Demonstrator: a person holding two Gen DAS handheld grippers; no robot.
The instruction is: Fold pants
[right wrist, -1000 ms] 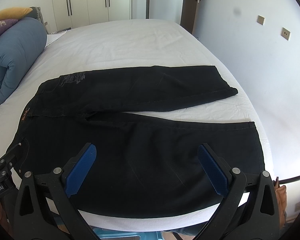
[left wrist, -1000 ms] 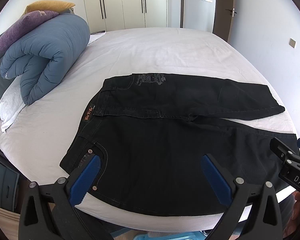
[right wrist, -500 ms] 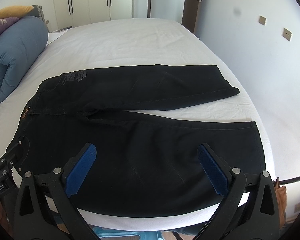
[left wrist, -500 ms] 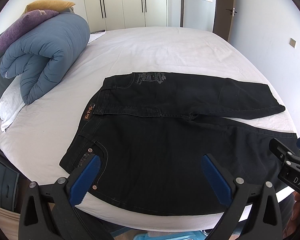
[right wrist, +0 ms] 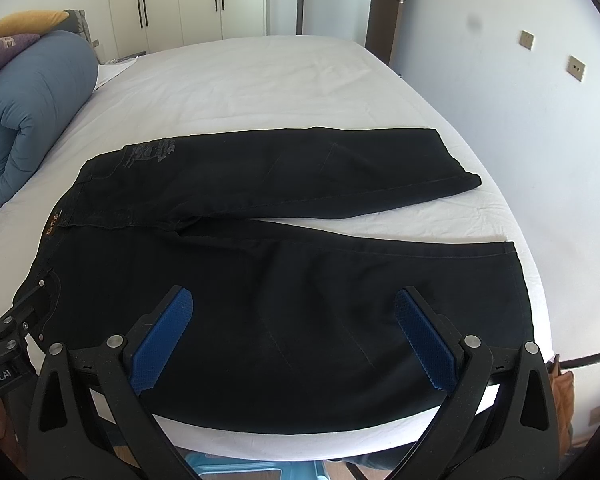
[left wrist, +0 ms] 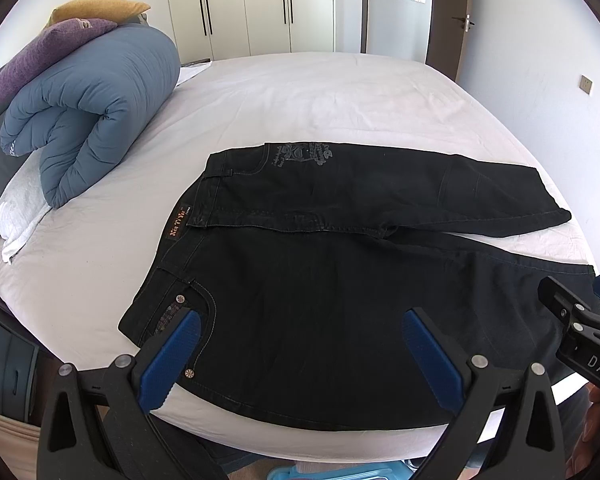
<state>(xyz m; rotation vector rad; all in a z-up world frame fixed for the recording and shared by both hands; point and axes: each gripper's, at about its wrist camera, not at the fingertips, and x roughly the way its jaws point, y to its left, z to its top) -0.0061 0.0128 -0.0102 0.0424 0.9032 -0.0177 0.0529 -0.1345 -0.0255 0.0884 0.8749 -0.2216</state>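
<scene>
Black pants [left wrist: 320, 280] lie flat on the white bed [left wrist: 300, 100], waistband to the left, both legs spread to the right in a narrow V. They also show in the right wrist view [right wrist: 300, 280]. My left gripper [left wrist: 300, 344] is open and empty, hovering above the near leg by the front pocket at the bed's near edge. My right gripper [right wrist: 294, 332] is open and empty above the near leg's middle. Each gripper's side shows in the other's view, the right one [left wrist: 576, 332] and the left one [right wrist: 8, 332].
A rolled blue duvet [left wrist: 88, 112] with purple and yellow pillows [left wrist: 52, 40] lies at the bed's left. White wardrobes [left wrist: 260, 4] and a door [left wrist: 444, 20] stand behind. A wall [right wrist: 540, 120] runs along the right. The bed's near edge [left wrist: 260, 436] is just below the grippers.
Both grippers have drifted very slightly; the pants lie as before and both jaws stay open.
</scene>
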